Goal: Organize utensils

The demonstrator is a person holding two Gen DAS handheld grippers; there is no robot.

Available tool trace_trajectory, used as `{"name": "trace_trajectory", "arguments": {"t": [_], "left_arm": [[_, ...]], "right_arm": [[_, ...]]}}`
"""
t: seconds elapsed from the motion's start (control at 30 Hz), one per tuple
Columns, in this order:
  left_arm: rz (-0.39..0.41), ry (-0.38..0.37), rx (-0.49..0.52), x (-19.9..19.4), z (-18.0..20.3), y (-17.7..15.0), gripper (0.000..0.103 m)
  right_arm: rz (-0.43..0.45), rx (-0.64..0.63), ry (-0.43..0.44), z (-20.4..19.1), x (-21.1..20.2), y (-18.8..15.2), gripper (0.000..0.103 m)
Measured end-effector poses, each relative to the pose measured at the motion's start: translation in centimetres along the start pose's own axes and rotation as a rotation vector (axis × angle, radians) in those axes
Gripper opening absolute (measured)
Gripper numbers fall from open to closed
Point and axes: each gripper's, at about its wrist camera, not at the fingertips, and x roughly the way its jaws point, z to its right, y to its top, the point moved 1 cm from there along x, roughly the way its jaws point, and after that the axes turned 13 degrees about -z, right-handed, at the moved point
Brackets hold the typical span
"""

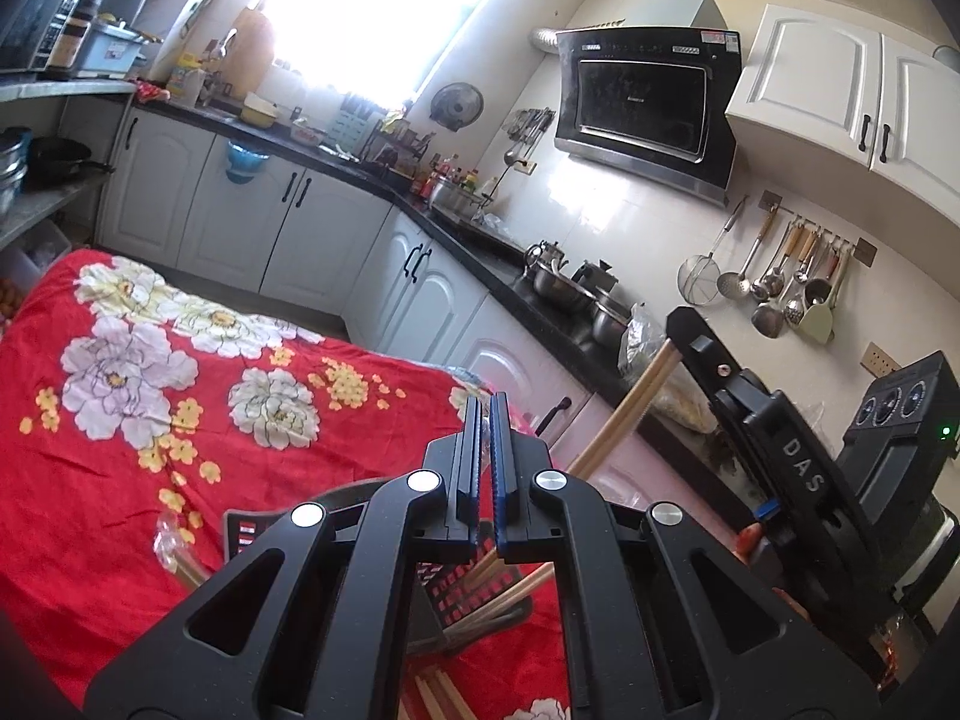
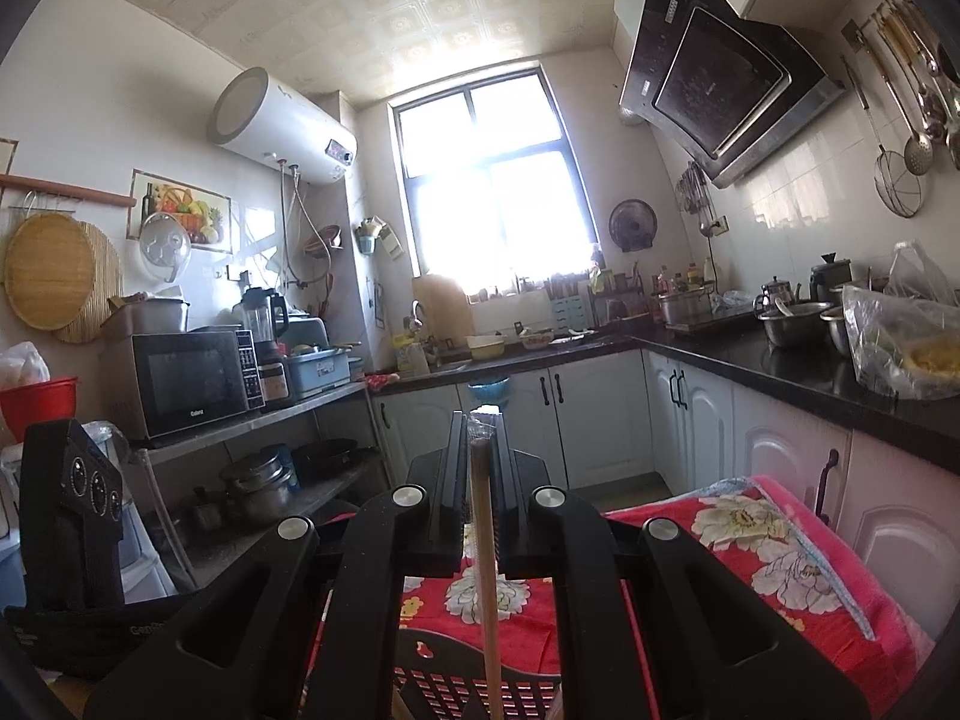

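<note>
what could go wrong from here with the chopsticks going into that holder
1. The right hand-held gripper pinches the long wooden chopsticks only near their top, so they could pivot or slip loose.
2. The dark slotted plastic utensil holder sits on a soft red floral cloth; a nudge might tip it.
3. The shut, empty left hand-held gripper hovers close and could knock the chopsticks.

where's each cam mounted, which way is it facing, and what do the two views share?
Left wrist: on the left gripper, tipped slightly down over the red floral cloth toward the corner counter; its shut, empty fingers show, with the right gripper holding chopsticks at right.
Right wrist: on the right gripper, facing level at the window; its fingers clamp the chopsticks, with the left gripper unit at the left edge.
Shared: cloth, black slotted basket, range hood.
</note>
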Motion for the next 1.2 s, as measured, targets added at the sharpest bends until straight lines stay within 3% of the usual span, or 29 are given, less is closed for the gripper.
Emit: {"name": "trace_trajectory", "arguments": {"t": [0.6,1.2], "left_arm": [[-0.010,0.030,0.003,0.1,-0.9,-2.2,0.001],[0.002,0.052,-0.027,-1.2,-2.1,-2.8,0.001]], "right_arm": [[-0.069,0.044,-0.031,1.3,1.4,-4.2,0.007],[-0.152,0.061,-0.027,1.1,-1.5,-5.4,0.008]]}}
